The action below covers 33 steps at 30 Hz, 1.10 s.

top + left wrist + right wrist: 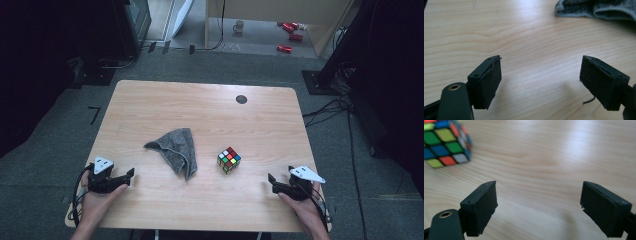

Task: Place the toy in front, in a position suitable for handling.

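A crumpled grey cloth [175,149] lies left of the middle of the wooden table [200,110]. A scrambled colour cube [229,160] stands just to its right, apart from it. My left gripper [129,178] rests near the front left edge, held in a hand, with its jaws wide apart and pointing toward the cloth. In the left gripper view the left gripper [540,71] is open over bare wood, the cloth [596,10] farther off at the top right. My right gripper [272,183] sits at the front right, open. In the right gripper view the right gripper [539,192] holds nothing, and the cube [445,143] stands ahead to the left.
A small black disc [241,99] is set in the tabletop near the far edge. Beyond the table, on the floor, stand a mug [239,26] and several red cans [290,35]. Cables [330,107] and dark equipment flank the table's right side.
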Available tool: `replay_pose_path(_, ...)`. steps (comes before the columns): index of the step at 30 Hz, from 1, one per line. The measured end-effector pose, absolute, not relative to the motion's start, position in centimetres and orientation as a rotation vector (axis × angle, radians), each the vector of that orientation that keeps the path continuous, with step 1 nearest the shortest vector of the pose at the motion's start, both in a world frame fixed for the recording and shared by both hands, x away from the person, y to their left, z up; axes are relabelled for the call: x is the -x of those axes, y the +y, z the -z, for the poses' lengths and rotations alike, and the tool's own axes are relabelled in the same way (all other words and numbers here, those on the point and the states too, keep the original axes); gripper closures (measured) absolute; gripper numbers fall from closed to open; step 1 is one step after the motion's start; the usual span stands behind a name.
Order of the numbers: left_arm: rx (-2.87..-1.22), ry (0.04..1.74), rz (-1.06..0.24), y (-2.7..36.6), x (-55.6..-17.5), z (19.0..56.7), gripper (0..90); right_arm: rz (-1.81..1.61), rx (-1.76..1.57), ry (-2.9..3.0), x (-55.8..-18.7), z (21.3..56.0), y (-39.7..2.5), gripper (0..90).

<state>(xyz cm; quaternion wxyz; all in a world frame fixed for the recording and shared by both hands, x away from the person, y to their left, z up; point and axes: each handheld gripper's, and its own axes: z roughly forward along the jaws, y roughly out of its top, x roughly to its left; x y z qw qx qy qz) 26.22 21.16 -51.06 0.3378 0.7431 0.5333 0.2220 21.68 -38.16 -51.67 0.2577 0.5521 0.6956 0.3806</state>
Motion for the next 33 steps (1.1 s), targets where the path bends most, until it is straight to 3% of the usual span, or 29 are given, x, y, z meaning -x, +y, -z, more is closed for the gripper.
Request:
replay_pose_path(5,-1.955,1.405,-0.540,22.0,-25.4,51.3,17.6,-0.948,-1.559,1.863,-20.4,52.2,-40.3,14.2)
replay_pose_path(13,-2.007,1.379,-0.584,21.1,-25.4,51.7,14.9,-0.833,-1.678,1.827,-20.3,52.5,-41.1,14.1)
replay_pose_path(28,-2.015,1.369,-0.580,20.9,-25.5,51.7,14.6,-0.810,-1.699,1.802,-20.5,52.5,-40.8,13.3)
replay_pose_path(33,-2.016,1.385,-0.585,19.9,-26.1,51.8,10.0,-0.798,-1.725,1.770,-21.7,52.5,-39.1,12.8)
